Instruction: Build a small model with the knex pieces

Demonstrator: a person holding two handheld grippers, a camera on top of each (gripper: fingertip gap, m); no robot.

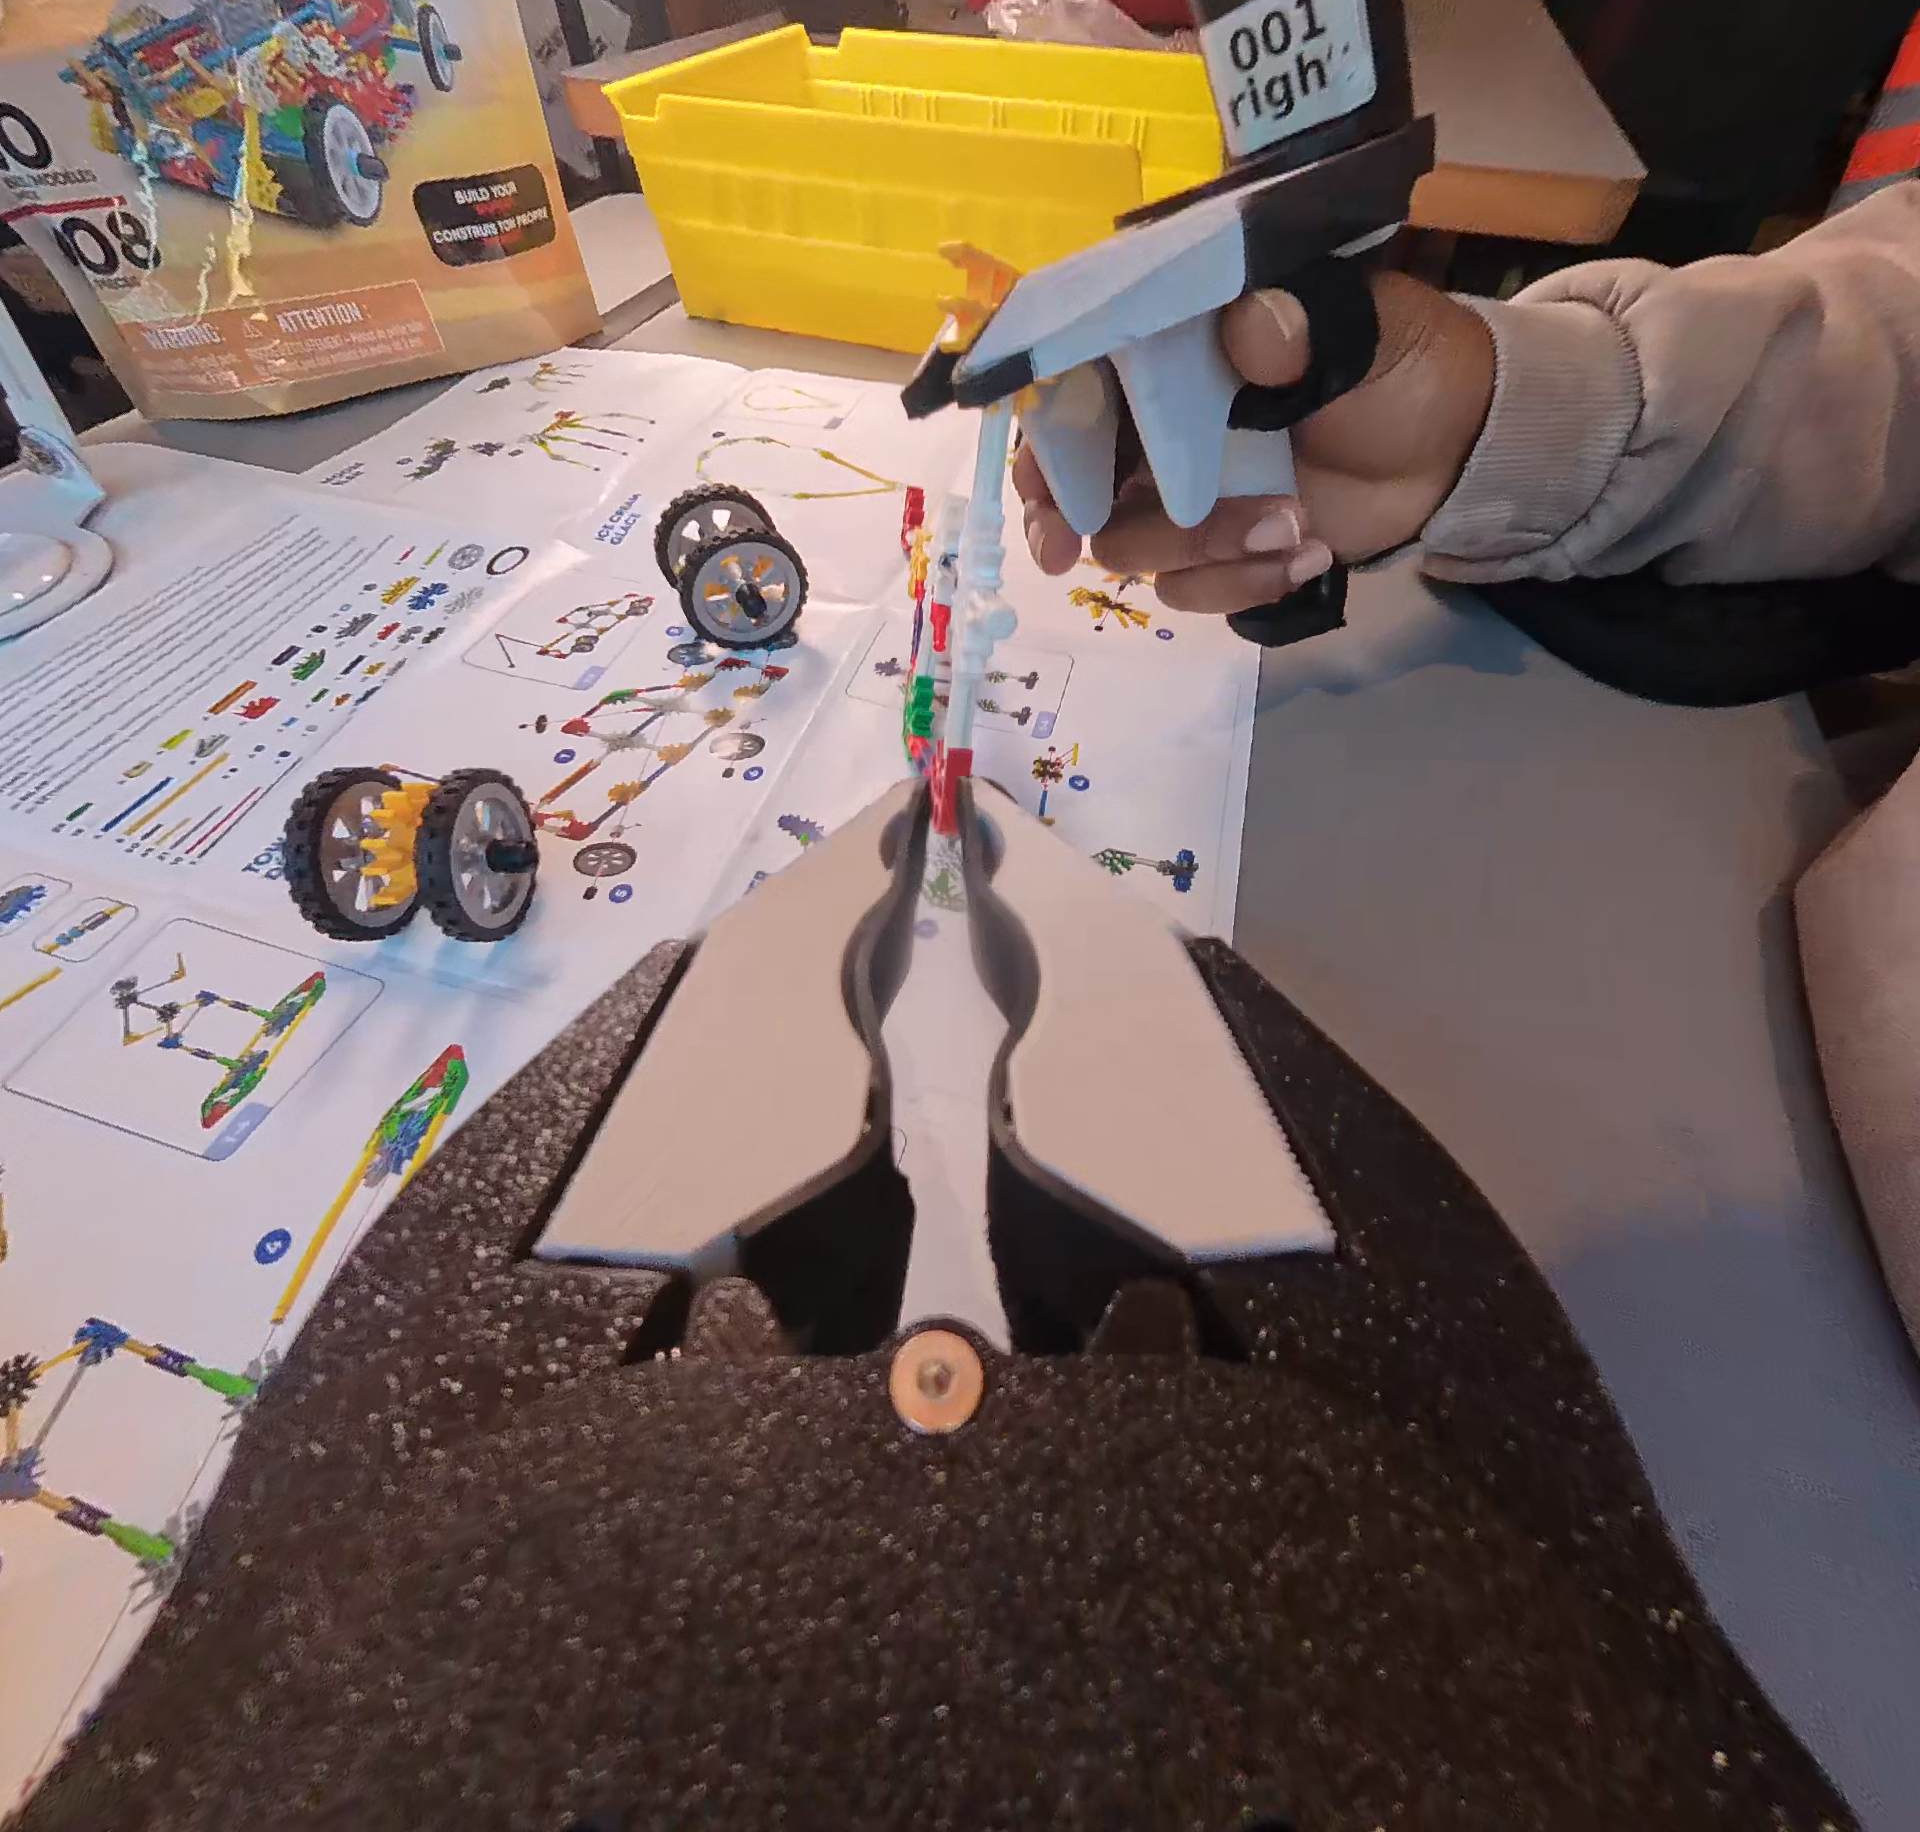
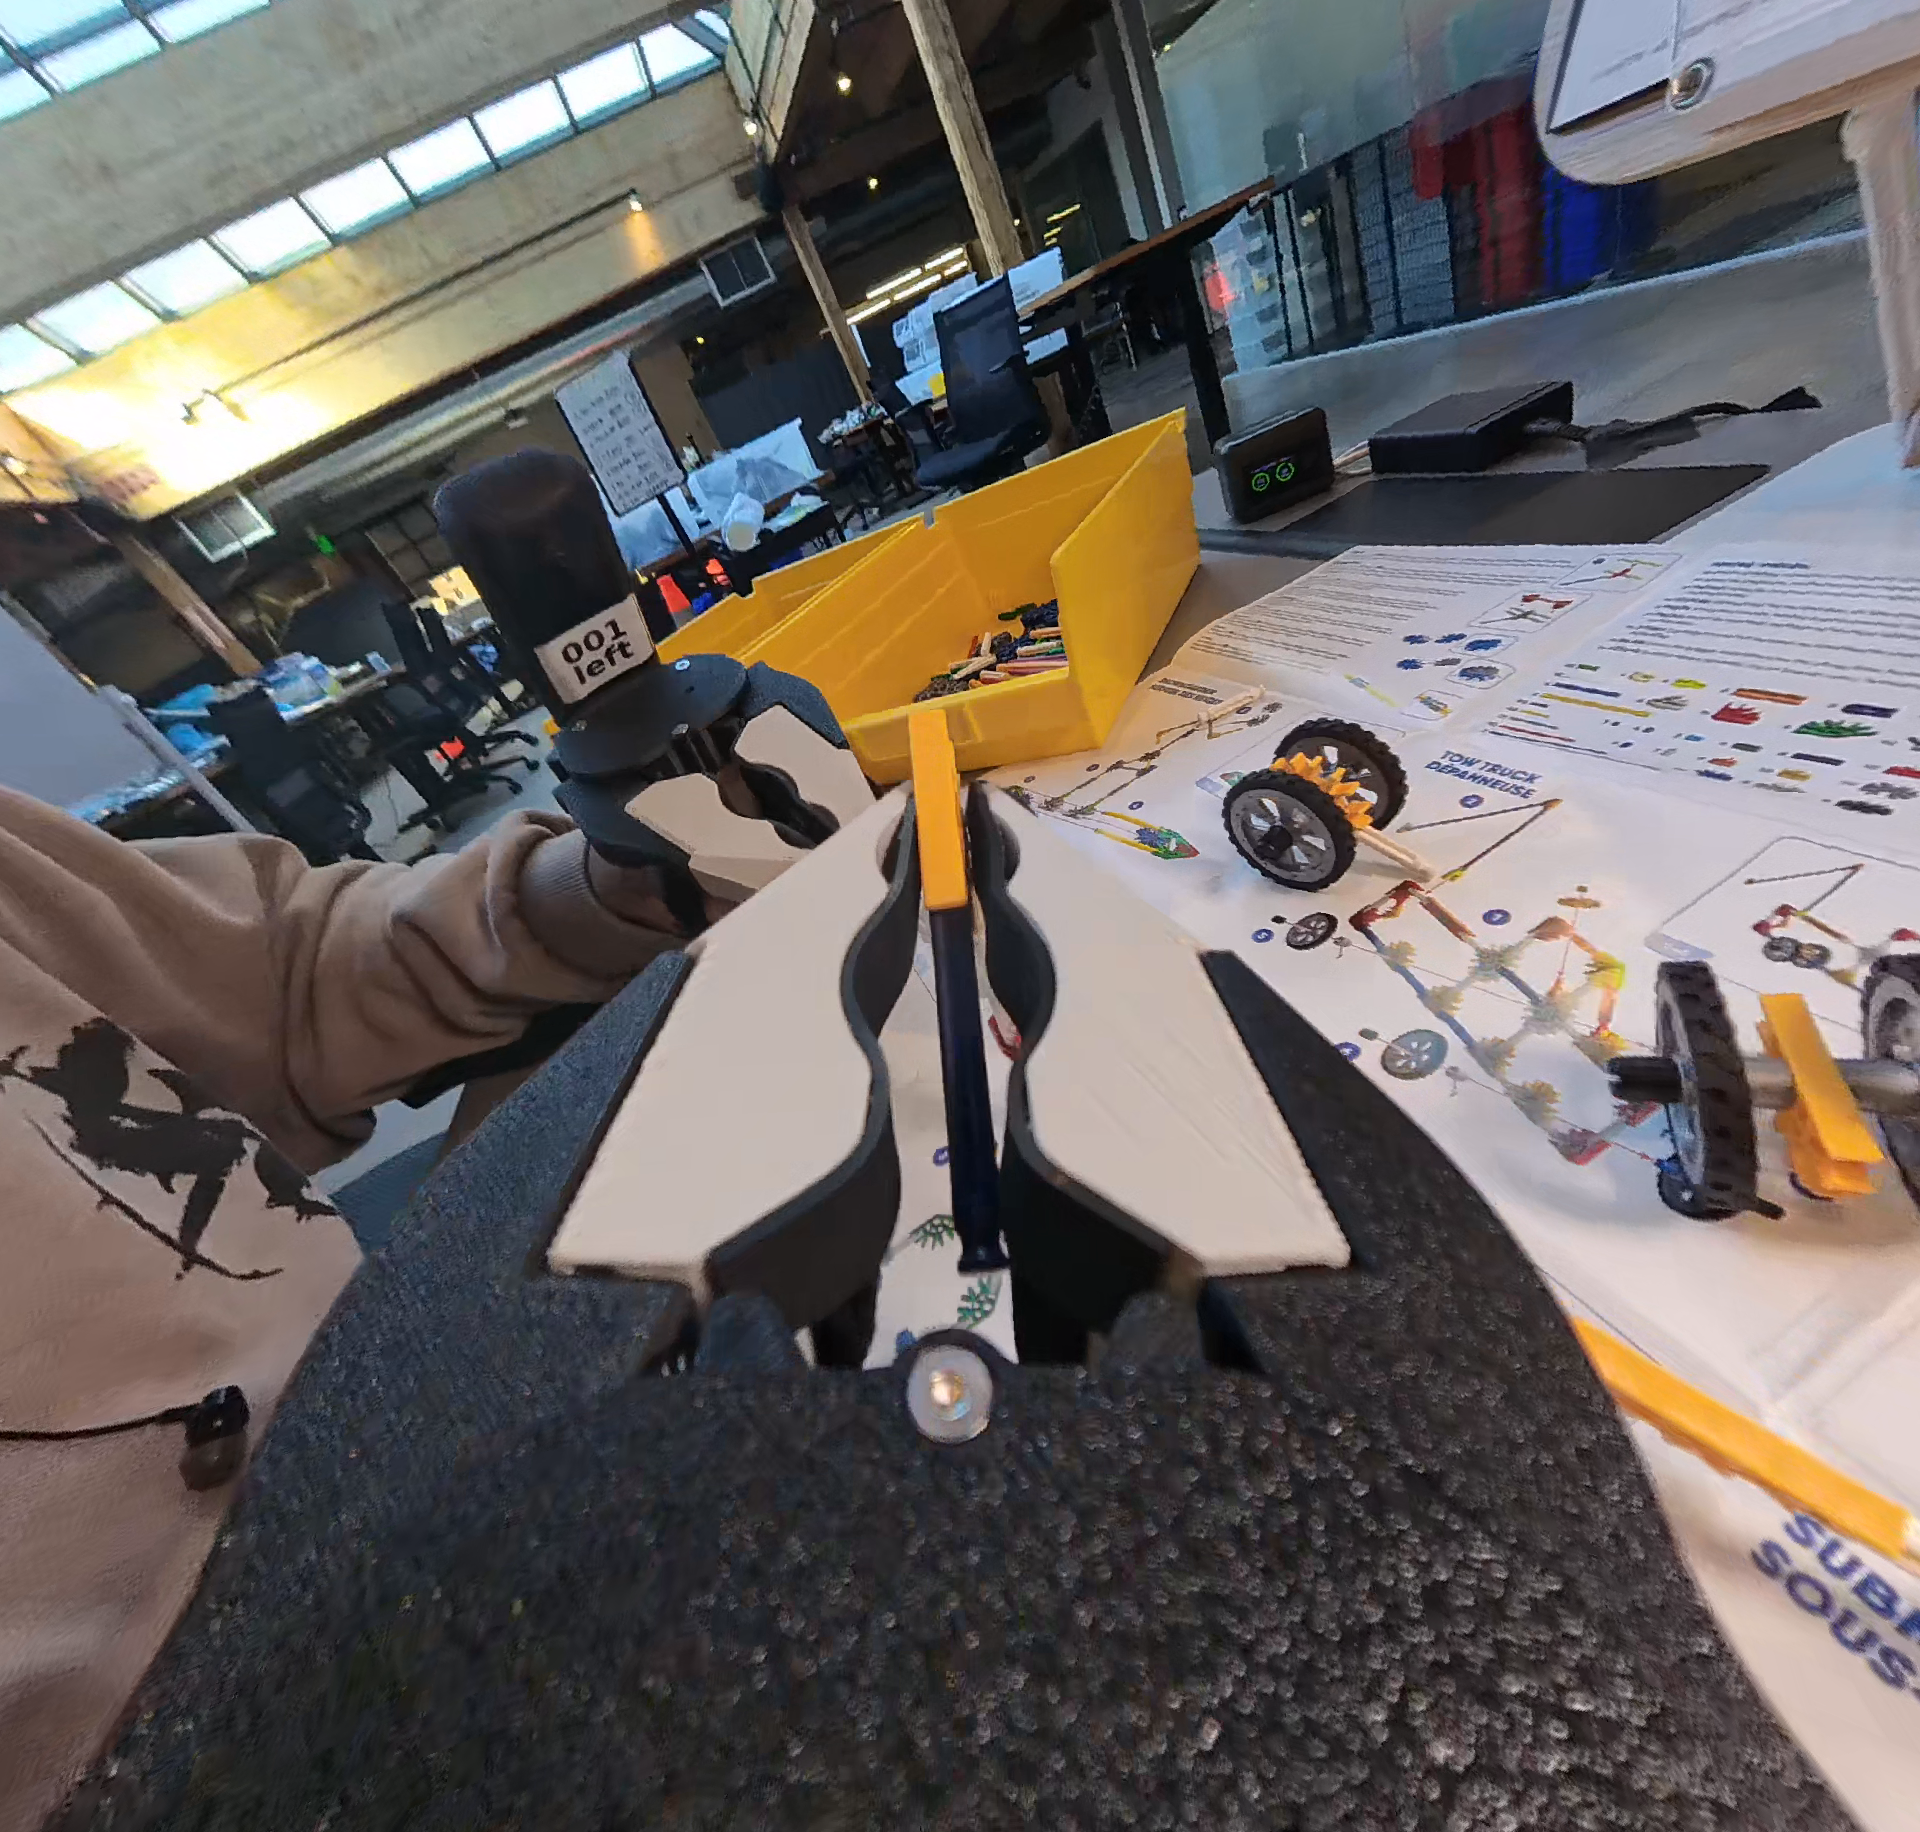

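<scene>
A big paper sheet [image 1: 312, 639] is lying flat on the surface, keeping the wheels [image 1: 416, 852] handy. The left claw [image 1: 943, 795] is pinching the toy stick frame [image 1: 961, 639] at its bottom end. The right claw [image 2: 943, 826] is pinching the yellow piece [image 2: 938, 816] on top, so both are holding it steady above the sheet.

Left gripper [image 1: 943, 795]: fingers drawn almost together, tips pinching, pointing forward and away over the table. Right gripper [image 1: 940, 385]: held higher, opposite the left, fingers angled down and toward it, closed at the tips. Right hand [image 1: 1309, 473] wraps its handle, thumb and fingers curled round the trigger; a beige sleeve [image 1: 1662, 421] covers the wrist.
</scene>
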